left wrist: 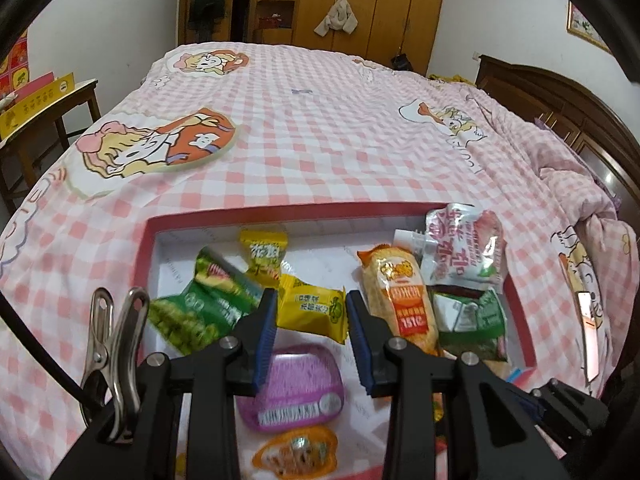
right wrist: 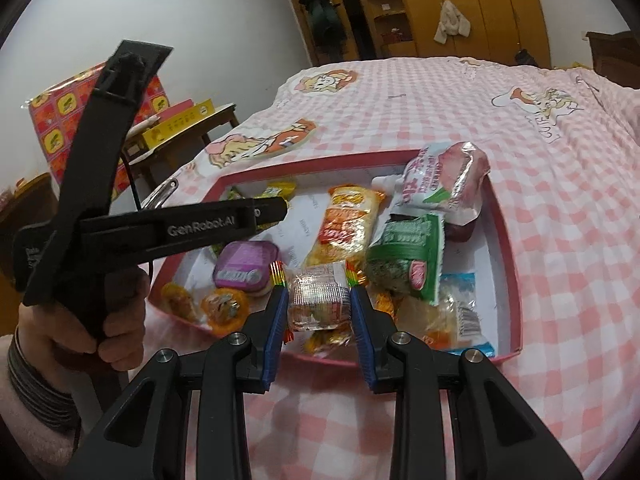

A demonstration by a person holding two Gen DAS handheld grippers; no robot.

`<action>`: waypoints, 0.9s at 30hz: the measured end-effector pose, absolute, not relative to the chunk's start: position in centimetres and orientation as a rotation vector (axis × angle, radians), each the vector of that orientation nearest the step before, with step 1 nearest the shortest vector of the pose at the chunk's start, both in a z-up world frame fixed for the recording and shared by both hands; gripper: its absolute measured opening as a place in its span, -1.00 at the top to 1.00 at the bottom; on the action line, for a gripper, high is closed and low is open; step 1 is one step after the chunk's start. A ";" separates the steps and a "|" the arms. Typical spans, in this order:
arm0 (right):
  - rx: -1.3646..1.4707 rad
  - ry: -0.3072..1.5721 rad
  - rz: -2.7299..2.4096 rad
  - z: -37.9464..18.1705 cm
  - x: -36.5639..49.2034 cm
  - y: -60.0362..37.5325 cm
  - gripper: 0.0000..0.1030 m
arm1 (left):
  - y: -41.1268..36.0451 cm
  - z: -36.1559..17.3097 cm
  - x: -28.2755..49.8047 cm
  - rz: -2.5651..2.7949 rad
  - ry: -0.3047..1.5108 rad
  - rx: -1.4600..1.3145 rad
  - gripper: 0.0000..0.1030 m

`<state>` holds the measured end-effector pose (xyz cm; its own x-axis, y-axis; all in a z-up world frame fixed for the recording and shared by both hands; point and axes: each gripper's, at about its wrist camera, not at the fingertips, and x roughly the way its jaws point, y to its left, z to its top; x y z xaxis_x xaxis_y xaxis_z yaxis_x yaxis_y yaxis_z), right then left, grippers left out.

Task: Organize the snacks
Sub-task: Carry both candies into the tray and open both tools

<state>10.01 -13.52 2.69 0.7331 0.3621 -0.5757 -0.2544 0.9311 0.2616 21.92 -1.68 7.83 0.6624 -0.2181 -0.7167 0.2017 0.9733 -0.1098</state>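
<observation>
A red-rimmed shallow box [left wrist: 280,213] [right wrist: 508,248] lies on the pink checked bed and holds several snack packets. My left gripper [left wrist: 311,306] hovers over the box with its pads either side of a yellow packet [left wrist: 312,307]; whether they grip it is unclear. A purple tin [left wrist: 294,384] [right wrist: 246,266] and green packets [left wrist: 204,304] lie below it. My right gripper [right wrist: 319,300] is shut on a small clear-wrapped candy [right wrist: 318,298], held above the box's near edge. The left gripper's body [right wrist: 160,228] shows in the right wrist view.
An orange packet [left wrist: 404,296] [right wrist: 344,224], a white-pink pouch [left wrist: 464,244] [right wrist: 440,180] and a green-white packet [right wrist: 408,264] fill the box's right side. A wooden side table with yellow boxes [right wrist: 176,124] stands left of the bed. A crumpled duvet [left wrist: 568,168] lies at right.
</observation>
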 end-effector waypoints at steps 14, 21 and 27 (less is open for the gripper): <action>0.187 0.663 0.312 2.2 11.2 -14.0 0.36 | -2.4 6.7 23.4 -0.252 0.815 -0.010 0.28; 0.187 0.664 0.312 2.2 11.2 -14.0 0.36 | -2.4 7.5 22.8 -0.244 0.808 -0.001 0.09; 0.222 0.656 0.344 2.3 11.1 -14.1 0.33 | -1.8 8.3 21.9 -0.235 0.803 -0.019 0.08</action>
<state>11.06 -14.11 2.35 0.7386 0.3805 -0.5564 -0.2417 0.9201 0.3084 21.88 -1.77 8.28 0.6701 -0.2154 -0.7103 0.2011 0.9739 -0.1056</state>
